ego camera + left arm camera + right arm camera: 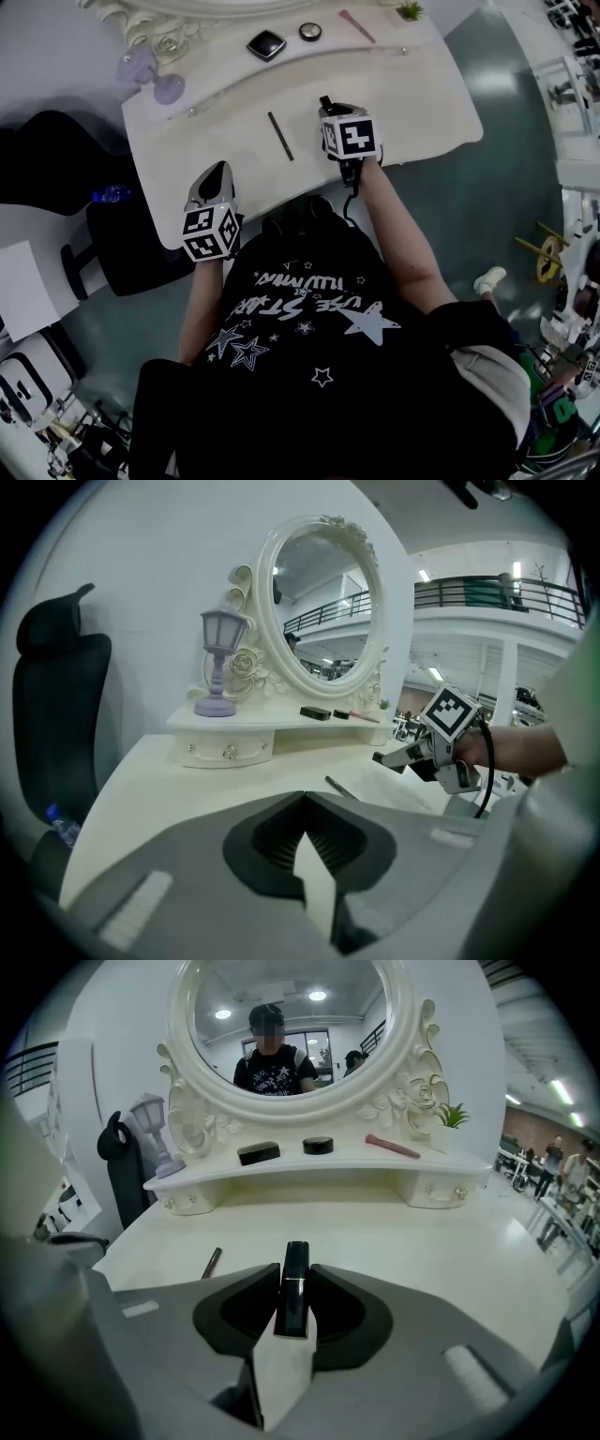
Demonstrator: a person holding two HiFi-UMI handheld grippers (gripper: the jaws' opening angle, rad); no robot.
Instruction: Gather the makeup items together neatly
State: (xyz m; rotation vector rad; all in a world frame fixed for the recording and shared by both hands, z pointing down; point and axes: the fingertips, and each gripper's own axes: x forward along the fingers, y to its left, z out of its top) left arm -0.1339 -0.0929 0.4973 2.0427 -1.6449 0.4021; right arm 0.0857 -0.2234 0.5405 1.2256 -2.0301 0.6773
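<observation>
The right gripper (pixel 330 108) is clamped on a black lipstick tube (pixel 294 1288), held above the middle of the white dressing table (pixel 422 94). The left gripper (pixel 302 801) has its jaws together with nothing between them, over the table's near left edge. A dark pencil (pixel 280 136) lies on the tabletop between the two grippers. On the far shelf below the mirror (pixel 291 1026) sit a black compact (pixel 266 45), a round pot (pixel 310 32) and a pink stick (pixel 357 26), left to right.
</observation>
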